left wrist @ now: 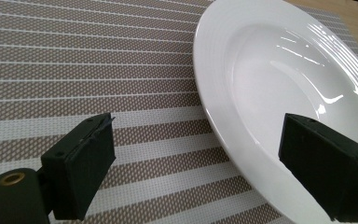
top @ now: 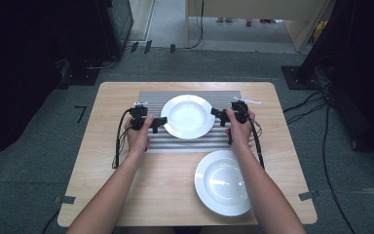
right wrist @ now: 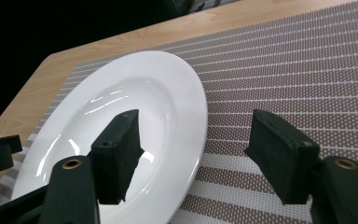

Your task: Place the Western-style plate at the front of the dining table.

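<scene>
The white plate (top: pixel 188 116) already lies flat on the striped placemat (top: pixel 151 100) at the middle of the desk (top: pixel 165 195), and the left gripper (top: pixel 158 122) and right gripper (top: pixel 216 113) flank its rim with jaws spread and pressing nothing, so the placing looks done, while a second plate (top: pixel 222 182) waits near the desk's front edge.

We find no readable text, label, brand, number or sign anywhere: none on the white plates, the striped placemat, the wooden table or the black grippers. The floor and furniture beyond carry no legible marking either.
</scene>
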A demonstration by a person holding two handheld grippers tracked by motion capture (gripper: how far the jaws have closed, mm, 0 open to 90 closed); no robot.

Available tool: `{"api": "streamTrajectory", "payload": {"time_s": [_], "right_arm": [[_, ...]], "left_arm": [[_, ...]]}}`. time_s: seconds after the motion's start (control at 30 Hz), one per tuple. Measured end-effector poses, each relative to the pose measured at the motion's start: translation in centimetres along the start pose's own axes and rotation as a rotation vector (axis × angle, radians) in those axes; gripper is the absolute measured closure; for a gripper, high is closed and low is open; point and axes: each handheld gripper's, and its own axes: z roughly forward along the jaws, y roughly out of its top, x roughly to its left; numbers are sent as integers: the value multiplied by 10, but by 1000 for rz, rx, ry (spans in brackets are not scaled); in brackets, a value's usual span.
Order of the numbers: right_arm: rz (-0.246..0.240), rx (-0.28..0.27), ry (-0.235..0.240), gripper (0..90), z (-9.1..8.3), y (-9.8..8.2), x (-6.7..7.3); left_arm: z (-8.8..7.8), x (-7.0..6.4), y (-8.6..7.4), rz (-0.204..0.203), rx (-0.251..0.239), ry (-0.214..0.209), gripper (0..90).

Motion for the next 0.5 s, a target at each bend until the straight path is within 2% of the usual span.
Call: {"api": "streamTrajectory", "payload": {"time_s": [0.03,0.2,0.27,0.5], "right_arm": [[-25,3,-20,347,-5,0,2],[-52,13,-16,273,-17,-4,2],[-69,8,-29,259,-24,-6,2],[-126,0,-39,216,-45,-11,-2]], "left_arm": [[-3,0,-1,9,-8,4,107],[-16,2,-5,33,-21,-2,106],[-21,2,-6,52,-16,14,102],[-39,3,-16,88,-29,1,91]]}}
